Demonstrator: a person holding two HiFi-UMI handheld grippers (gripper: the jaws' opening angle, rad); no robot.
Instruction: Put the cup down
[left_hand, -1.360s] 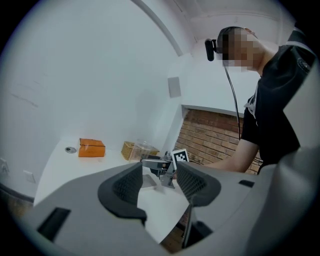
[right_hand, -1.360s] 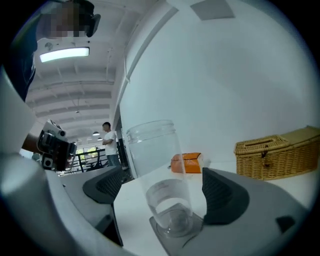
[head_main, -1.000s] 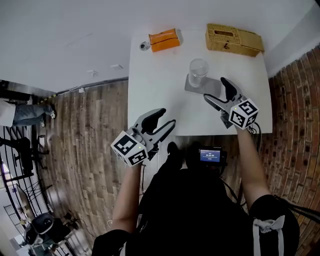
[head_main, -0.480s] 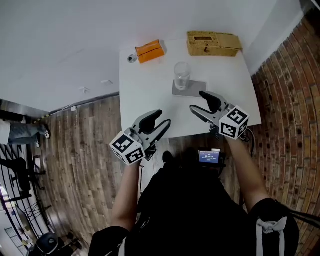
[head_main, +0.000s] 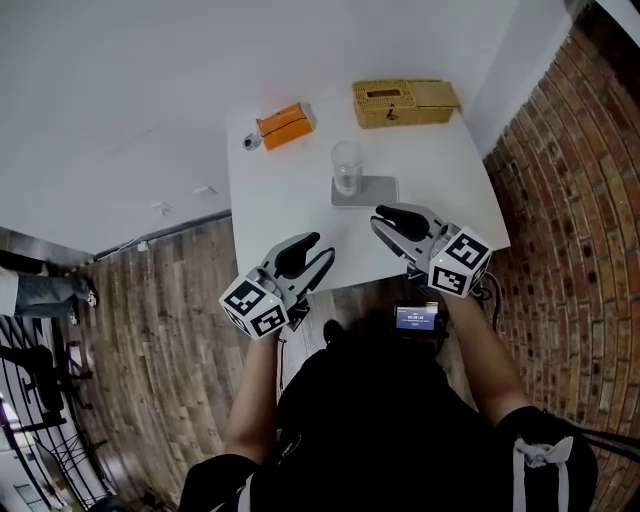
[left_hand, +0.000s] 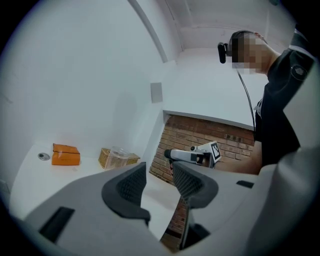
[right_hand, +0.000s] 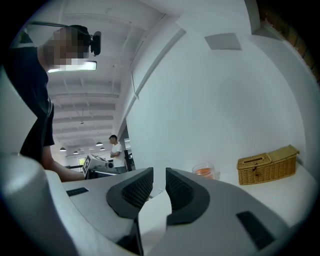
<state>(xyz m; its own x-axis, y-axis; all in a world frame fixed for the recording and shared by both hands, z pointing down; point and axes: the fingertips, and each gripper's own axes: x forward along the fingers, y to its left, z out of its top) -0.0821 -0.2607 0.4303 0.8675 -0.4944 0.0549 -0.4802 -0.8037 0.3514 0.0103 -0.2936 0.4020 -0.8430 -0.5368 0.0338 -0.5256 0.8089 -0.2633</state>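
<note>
A clear cup (head_main: 347, 166) stands upright on a grey coaster (head_main: 372, 191) on the white table (head_main: 285, 205). My right gripper (head_main: 380, 218) hovers just short of the coaster, apart from the cup. Its jaws are closing to a narrow gap with nothing between them (right_hand: 160, 180). The cup (right_hand: 203, 171) shows beyond them. My left gripper (head_main: 322, 250) hangs at the table's near edge, jaws closing but well apart and empty (left_hand: 157, 172). In the left gripper view the cup (left_hand: 118, 156) stands far off on the table.
An orange box (head_main: 283, 125) and a small round object (head_main: 249, 143) lie at the table's far left. A wicker basket (head_main: 405, 102) sits at the far right, by the brick wall (head_main: 560, 200). Wooden floor lies to the left. A person stands in the distance (right_hand: 115, 148).
My right gripper has drawn back from the coaster toward the near edge and its jaws have narrowed a lot. The left gripper's jaws narrowed slightly. The cup stays on the coaster.
</note>
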